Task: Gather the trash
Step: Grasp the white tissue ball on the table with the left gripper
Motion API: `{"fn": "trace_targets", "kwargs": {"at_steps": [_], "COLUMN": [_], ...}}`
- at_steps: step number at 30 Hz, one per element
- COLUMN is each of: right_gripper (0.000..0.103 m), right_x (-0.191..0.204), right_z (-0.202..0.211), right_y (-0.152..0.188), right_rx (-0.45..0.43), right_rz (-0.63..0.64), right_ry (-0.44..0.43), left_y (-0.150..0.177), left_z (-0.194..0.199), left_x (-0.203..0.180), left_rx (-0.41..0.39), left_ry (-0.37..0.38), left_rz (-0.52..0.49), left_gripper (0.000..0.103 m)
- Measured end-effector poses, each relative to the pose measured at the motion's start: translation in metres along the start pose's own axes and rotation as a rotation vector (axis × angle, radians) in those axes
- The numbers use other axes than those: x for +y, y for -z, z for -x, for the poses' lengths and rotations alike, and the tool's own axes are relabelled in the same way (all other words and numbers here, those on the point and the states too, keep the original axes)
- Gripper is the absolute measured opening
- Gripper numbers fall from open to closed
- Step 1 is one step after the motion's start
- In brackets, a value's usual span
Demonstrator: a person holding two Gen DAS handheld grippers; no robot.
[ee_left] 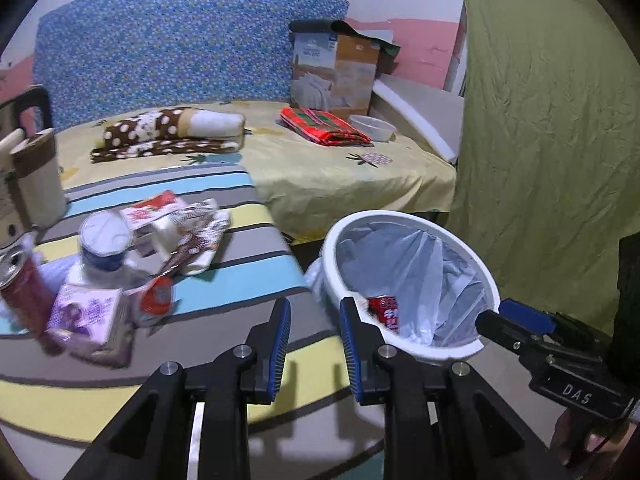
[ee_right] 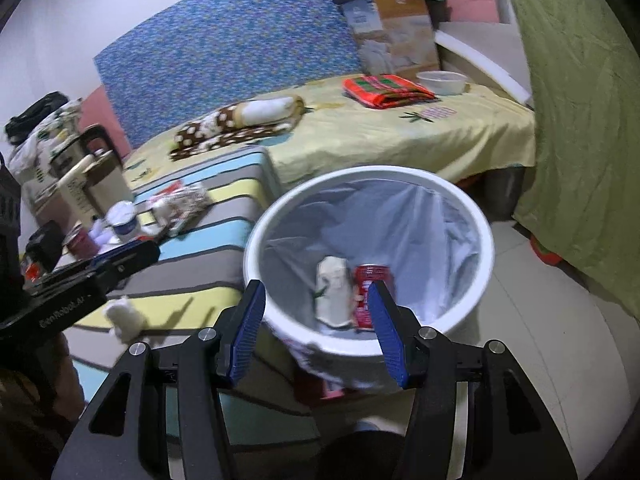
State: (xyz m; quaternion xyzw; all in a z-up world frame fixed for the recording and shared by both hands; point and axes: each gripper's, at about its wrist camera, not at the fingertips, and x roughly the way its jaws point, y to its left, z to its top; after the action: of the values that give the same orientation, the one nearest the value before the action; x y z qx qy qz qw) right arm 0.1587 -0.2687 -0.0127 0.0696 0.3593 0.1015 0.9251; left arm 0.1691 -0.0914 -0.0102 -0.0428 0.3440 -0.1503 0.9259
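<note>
Right wrist view: the right gripper (ee_right: 316, 316) hangs spread and empty over the lined trash bin (ee_right: 486, 236), which already holds a red can (ee_right: 370, 280) and a carton (ee_right: 334, 296). The left gripper (ee_left: 314, 340), also spread (nothing between its fingers), faces the litter pile (ee_left: 120, 264) on the striped desk (ee_left: 224, 276), likely for the next pick.

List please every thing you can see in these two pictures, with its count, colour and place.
bin: 1, white with clear liner, on floor beside striped table
red can: 1, inside bin
pale carton: 1, inside bin, beside red can
striped table: 1, grey, blue, yellow
trash pile: several wrappers, cartons, cans, on table's left part
tissue wad: 1, white, on table's near part
bed: 1, yellow sheet, behind table
dotted blanket: 1, brown, on bed
bowl: 1, white, on bed
left hand-held gripper: open, empty
right hand-held gripper: open, empty, over bin
</note>
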Motion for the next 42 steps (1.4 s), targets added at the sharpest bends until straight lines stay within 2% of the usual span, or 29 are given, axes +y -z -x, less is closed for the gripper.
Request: {"fn": "trace_targets", "kwargs": {"at_steps": [6,15,17,19,24,29,33,42], "right_gripper": [0.055,0.056,0.056,0.056,0.056,0.056,0.056,0.056], "right_x": [0.022,0.041,0.046,0.051,0.062,0.064,0.061,0.063], "right_z": [0.003,0.01,0.01,0.007,-0.002,-0.003,-0.006,-0.014], "right_y": [0.002,0.004,0.006,0.008,0.015,0.017,0.018,0.017], "right_rx": [-0.008,-0.042,-0.035,-0.017,0.035,0.047,0.055,0.071], "right_rz": [0.037,0.075,0.085,0.097,0.12,0.127,0.12,0.12], "right_ry": [-0.077,-0.131,-0.144,-0.152,-0.176,-0.187,-0.186,-0.192], "left_y": [0.015,0.033,0.038,0.042,0.052,0.055,0.058,0.061], "left_z": [0.032,0.058,0.061,0.062,0.057,0.044,0.03,0.009], "left_x": [0.026,0.055,0.059,0.062,0.066,0.065,0.062,0.056], "left_rx": [-0.027,-0.04,-0.038,-0.033,-0.01,0.021,0.04,0.076], "left_ry": [-0.056,-0.115,-0.123,-0.122,-0.116,-0.102,-0.086,-0.072], "left_rz": [0.023,0.071,0.076,0.082,0.087,0.087,0.08,0.076], "left_gripper": [0.025,0.025,0.028,0.034,0.038,0.038,0.046,0.046]}}
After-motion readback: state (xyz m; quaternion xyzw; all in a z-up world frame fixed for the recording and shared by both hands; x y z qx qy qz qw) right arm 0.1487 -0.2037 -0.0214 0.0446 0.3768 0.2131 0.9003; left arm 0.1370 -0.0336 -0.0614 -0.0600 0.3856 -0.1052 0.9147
